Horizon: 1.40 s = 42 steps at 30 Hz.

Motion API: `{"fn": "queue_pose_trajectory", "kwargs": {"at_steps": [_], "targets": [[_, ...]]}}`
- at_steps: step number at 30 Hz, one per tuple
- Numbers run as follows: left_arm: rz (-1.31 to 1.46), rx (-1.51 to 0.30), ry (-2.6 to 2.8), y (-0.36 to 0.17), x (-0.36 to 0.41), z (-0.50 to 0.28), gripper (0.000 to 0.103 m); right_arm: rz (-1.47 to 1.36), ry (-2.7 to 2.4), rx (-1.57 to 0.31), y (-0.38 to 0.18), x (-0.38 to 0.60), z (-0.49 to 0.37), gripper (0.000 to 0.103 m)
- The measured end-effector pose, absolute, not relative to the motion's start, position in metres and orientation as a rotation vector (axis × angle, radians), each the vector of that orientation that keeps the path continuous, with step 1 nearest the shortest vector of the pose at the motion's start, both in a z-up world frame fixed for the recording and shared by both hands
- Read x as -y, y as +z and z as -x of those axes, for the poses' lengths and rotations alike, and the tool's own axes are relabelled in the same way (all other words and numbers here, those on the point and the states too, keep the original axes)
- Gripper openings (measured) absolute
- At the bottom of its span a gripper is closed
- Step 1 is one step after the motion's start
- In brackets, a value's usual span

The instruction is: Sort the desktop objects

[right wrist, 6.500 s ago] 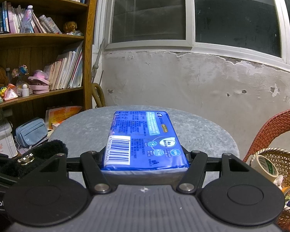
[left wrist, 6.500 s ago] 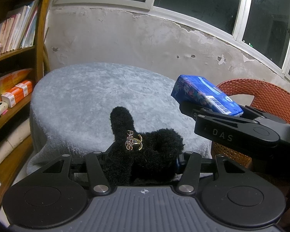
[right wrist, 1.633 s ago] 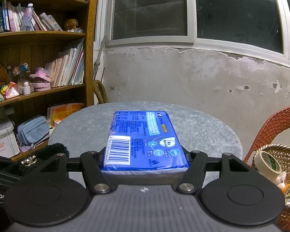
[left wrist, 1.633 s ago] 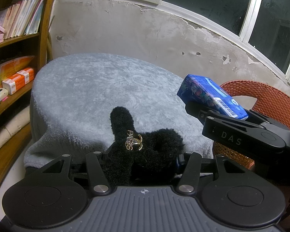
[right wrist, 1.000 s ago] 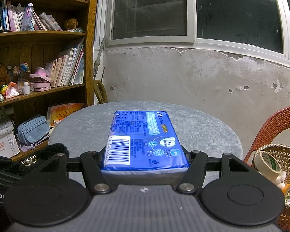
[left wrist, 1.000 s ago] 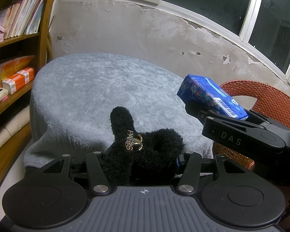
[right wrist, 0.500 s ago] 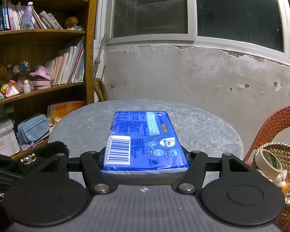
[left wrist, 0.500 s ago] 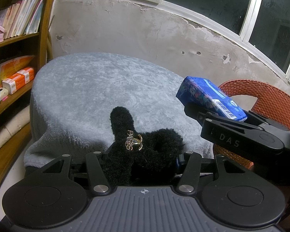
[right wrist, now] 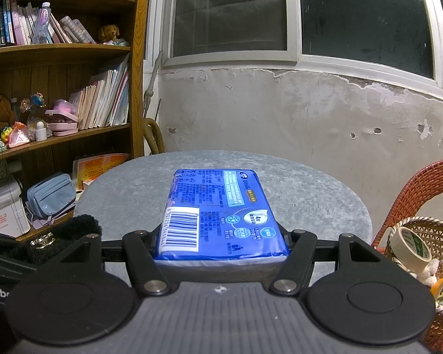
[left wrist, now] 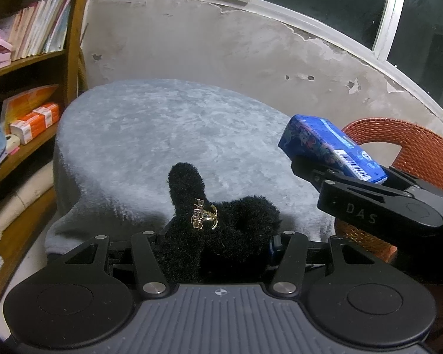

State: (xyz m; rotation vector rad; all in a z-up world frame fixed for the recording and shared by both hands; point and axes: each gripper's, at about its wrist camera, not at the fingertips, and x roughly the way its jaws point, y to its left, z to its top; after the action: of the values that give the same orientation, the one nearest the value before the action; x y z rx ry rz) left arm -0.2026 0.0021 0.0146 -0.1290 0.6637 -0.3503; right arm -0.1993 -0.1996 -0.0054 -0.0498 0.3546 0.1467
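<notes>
Both tools were loaded and held in the air short of the round table [left wrist: 168,135], which was covered in grey plush cloth.

**Recommended handling of the step (judgement).** The step in hand appeared to be carrying both items to their sorting places. Each load should be kept level and clamped until it is over its destination. The two tools should be kept apart, since the right one lay close beside and ahead of the left. The wicker basket [right wrist: 422,230], which held tape rolls [right wrist: 410,246], stood to the right of the right tongs and looked a likely receptacle. Which item belonged where could not be determined.

**Left tongs.** The left gripper [left wrist: 218,236] was pinched on a black fluffy hair accessory [left wrist: 221,227] bearing a gold "PARIS" charm [left wrist: 203,214]. One furry lobe stood up ahead of the fingers. The soft pile was compressed, so the hold was judged secure but springy. The tool pointed forward and slightly down at the table.

**Right tongs.** The right gripper [right wrist: 220,239] was clamped on the sides of a blue tissue pack [right wrist: 218,212], barcode end nearest the camera. The pack projected forward, roughly level, above the near table edge. In the left wrist view the pack [left wrist: 330,147] tilted upward, ahead and to the right of the left tongs. A soft pack deforms under pressure, so no tighter squeeze was advised.

**Surroundings.** A bookshelf [right wrist: 59,50] stood left of both tongs and an orange wicker chair [left wrist: 404,141] to the right.
</notes>
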Motion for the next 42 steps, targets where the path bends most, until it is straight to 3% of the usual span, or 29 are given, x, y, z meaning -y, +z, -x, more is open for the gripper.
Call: {"fn": "queue_pose_trajectory", "kwargs": {"at_steps": [42], "targets": [[0.072, -0.675, -0.268, 0.0148, -0.0020, 0.1989, 0.060, 0.063, 0.162, -0.358, -0.0048, 0.2012, 0.1980, 0.060]]}}
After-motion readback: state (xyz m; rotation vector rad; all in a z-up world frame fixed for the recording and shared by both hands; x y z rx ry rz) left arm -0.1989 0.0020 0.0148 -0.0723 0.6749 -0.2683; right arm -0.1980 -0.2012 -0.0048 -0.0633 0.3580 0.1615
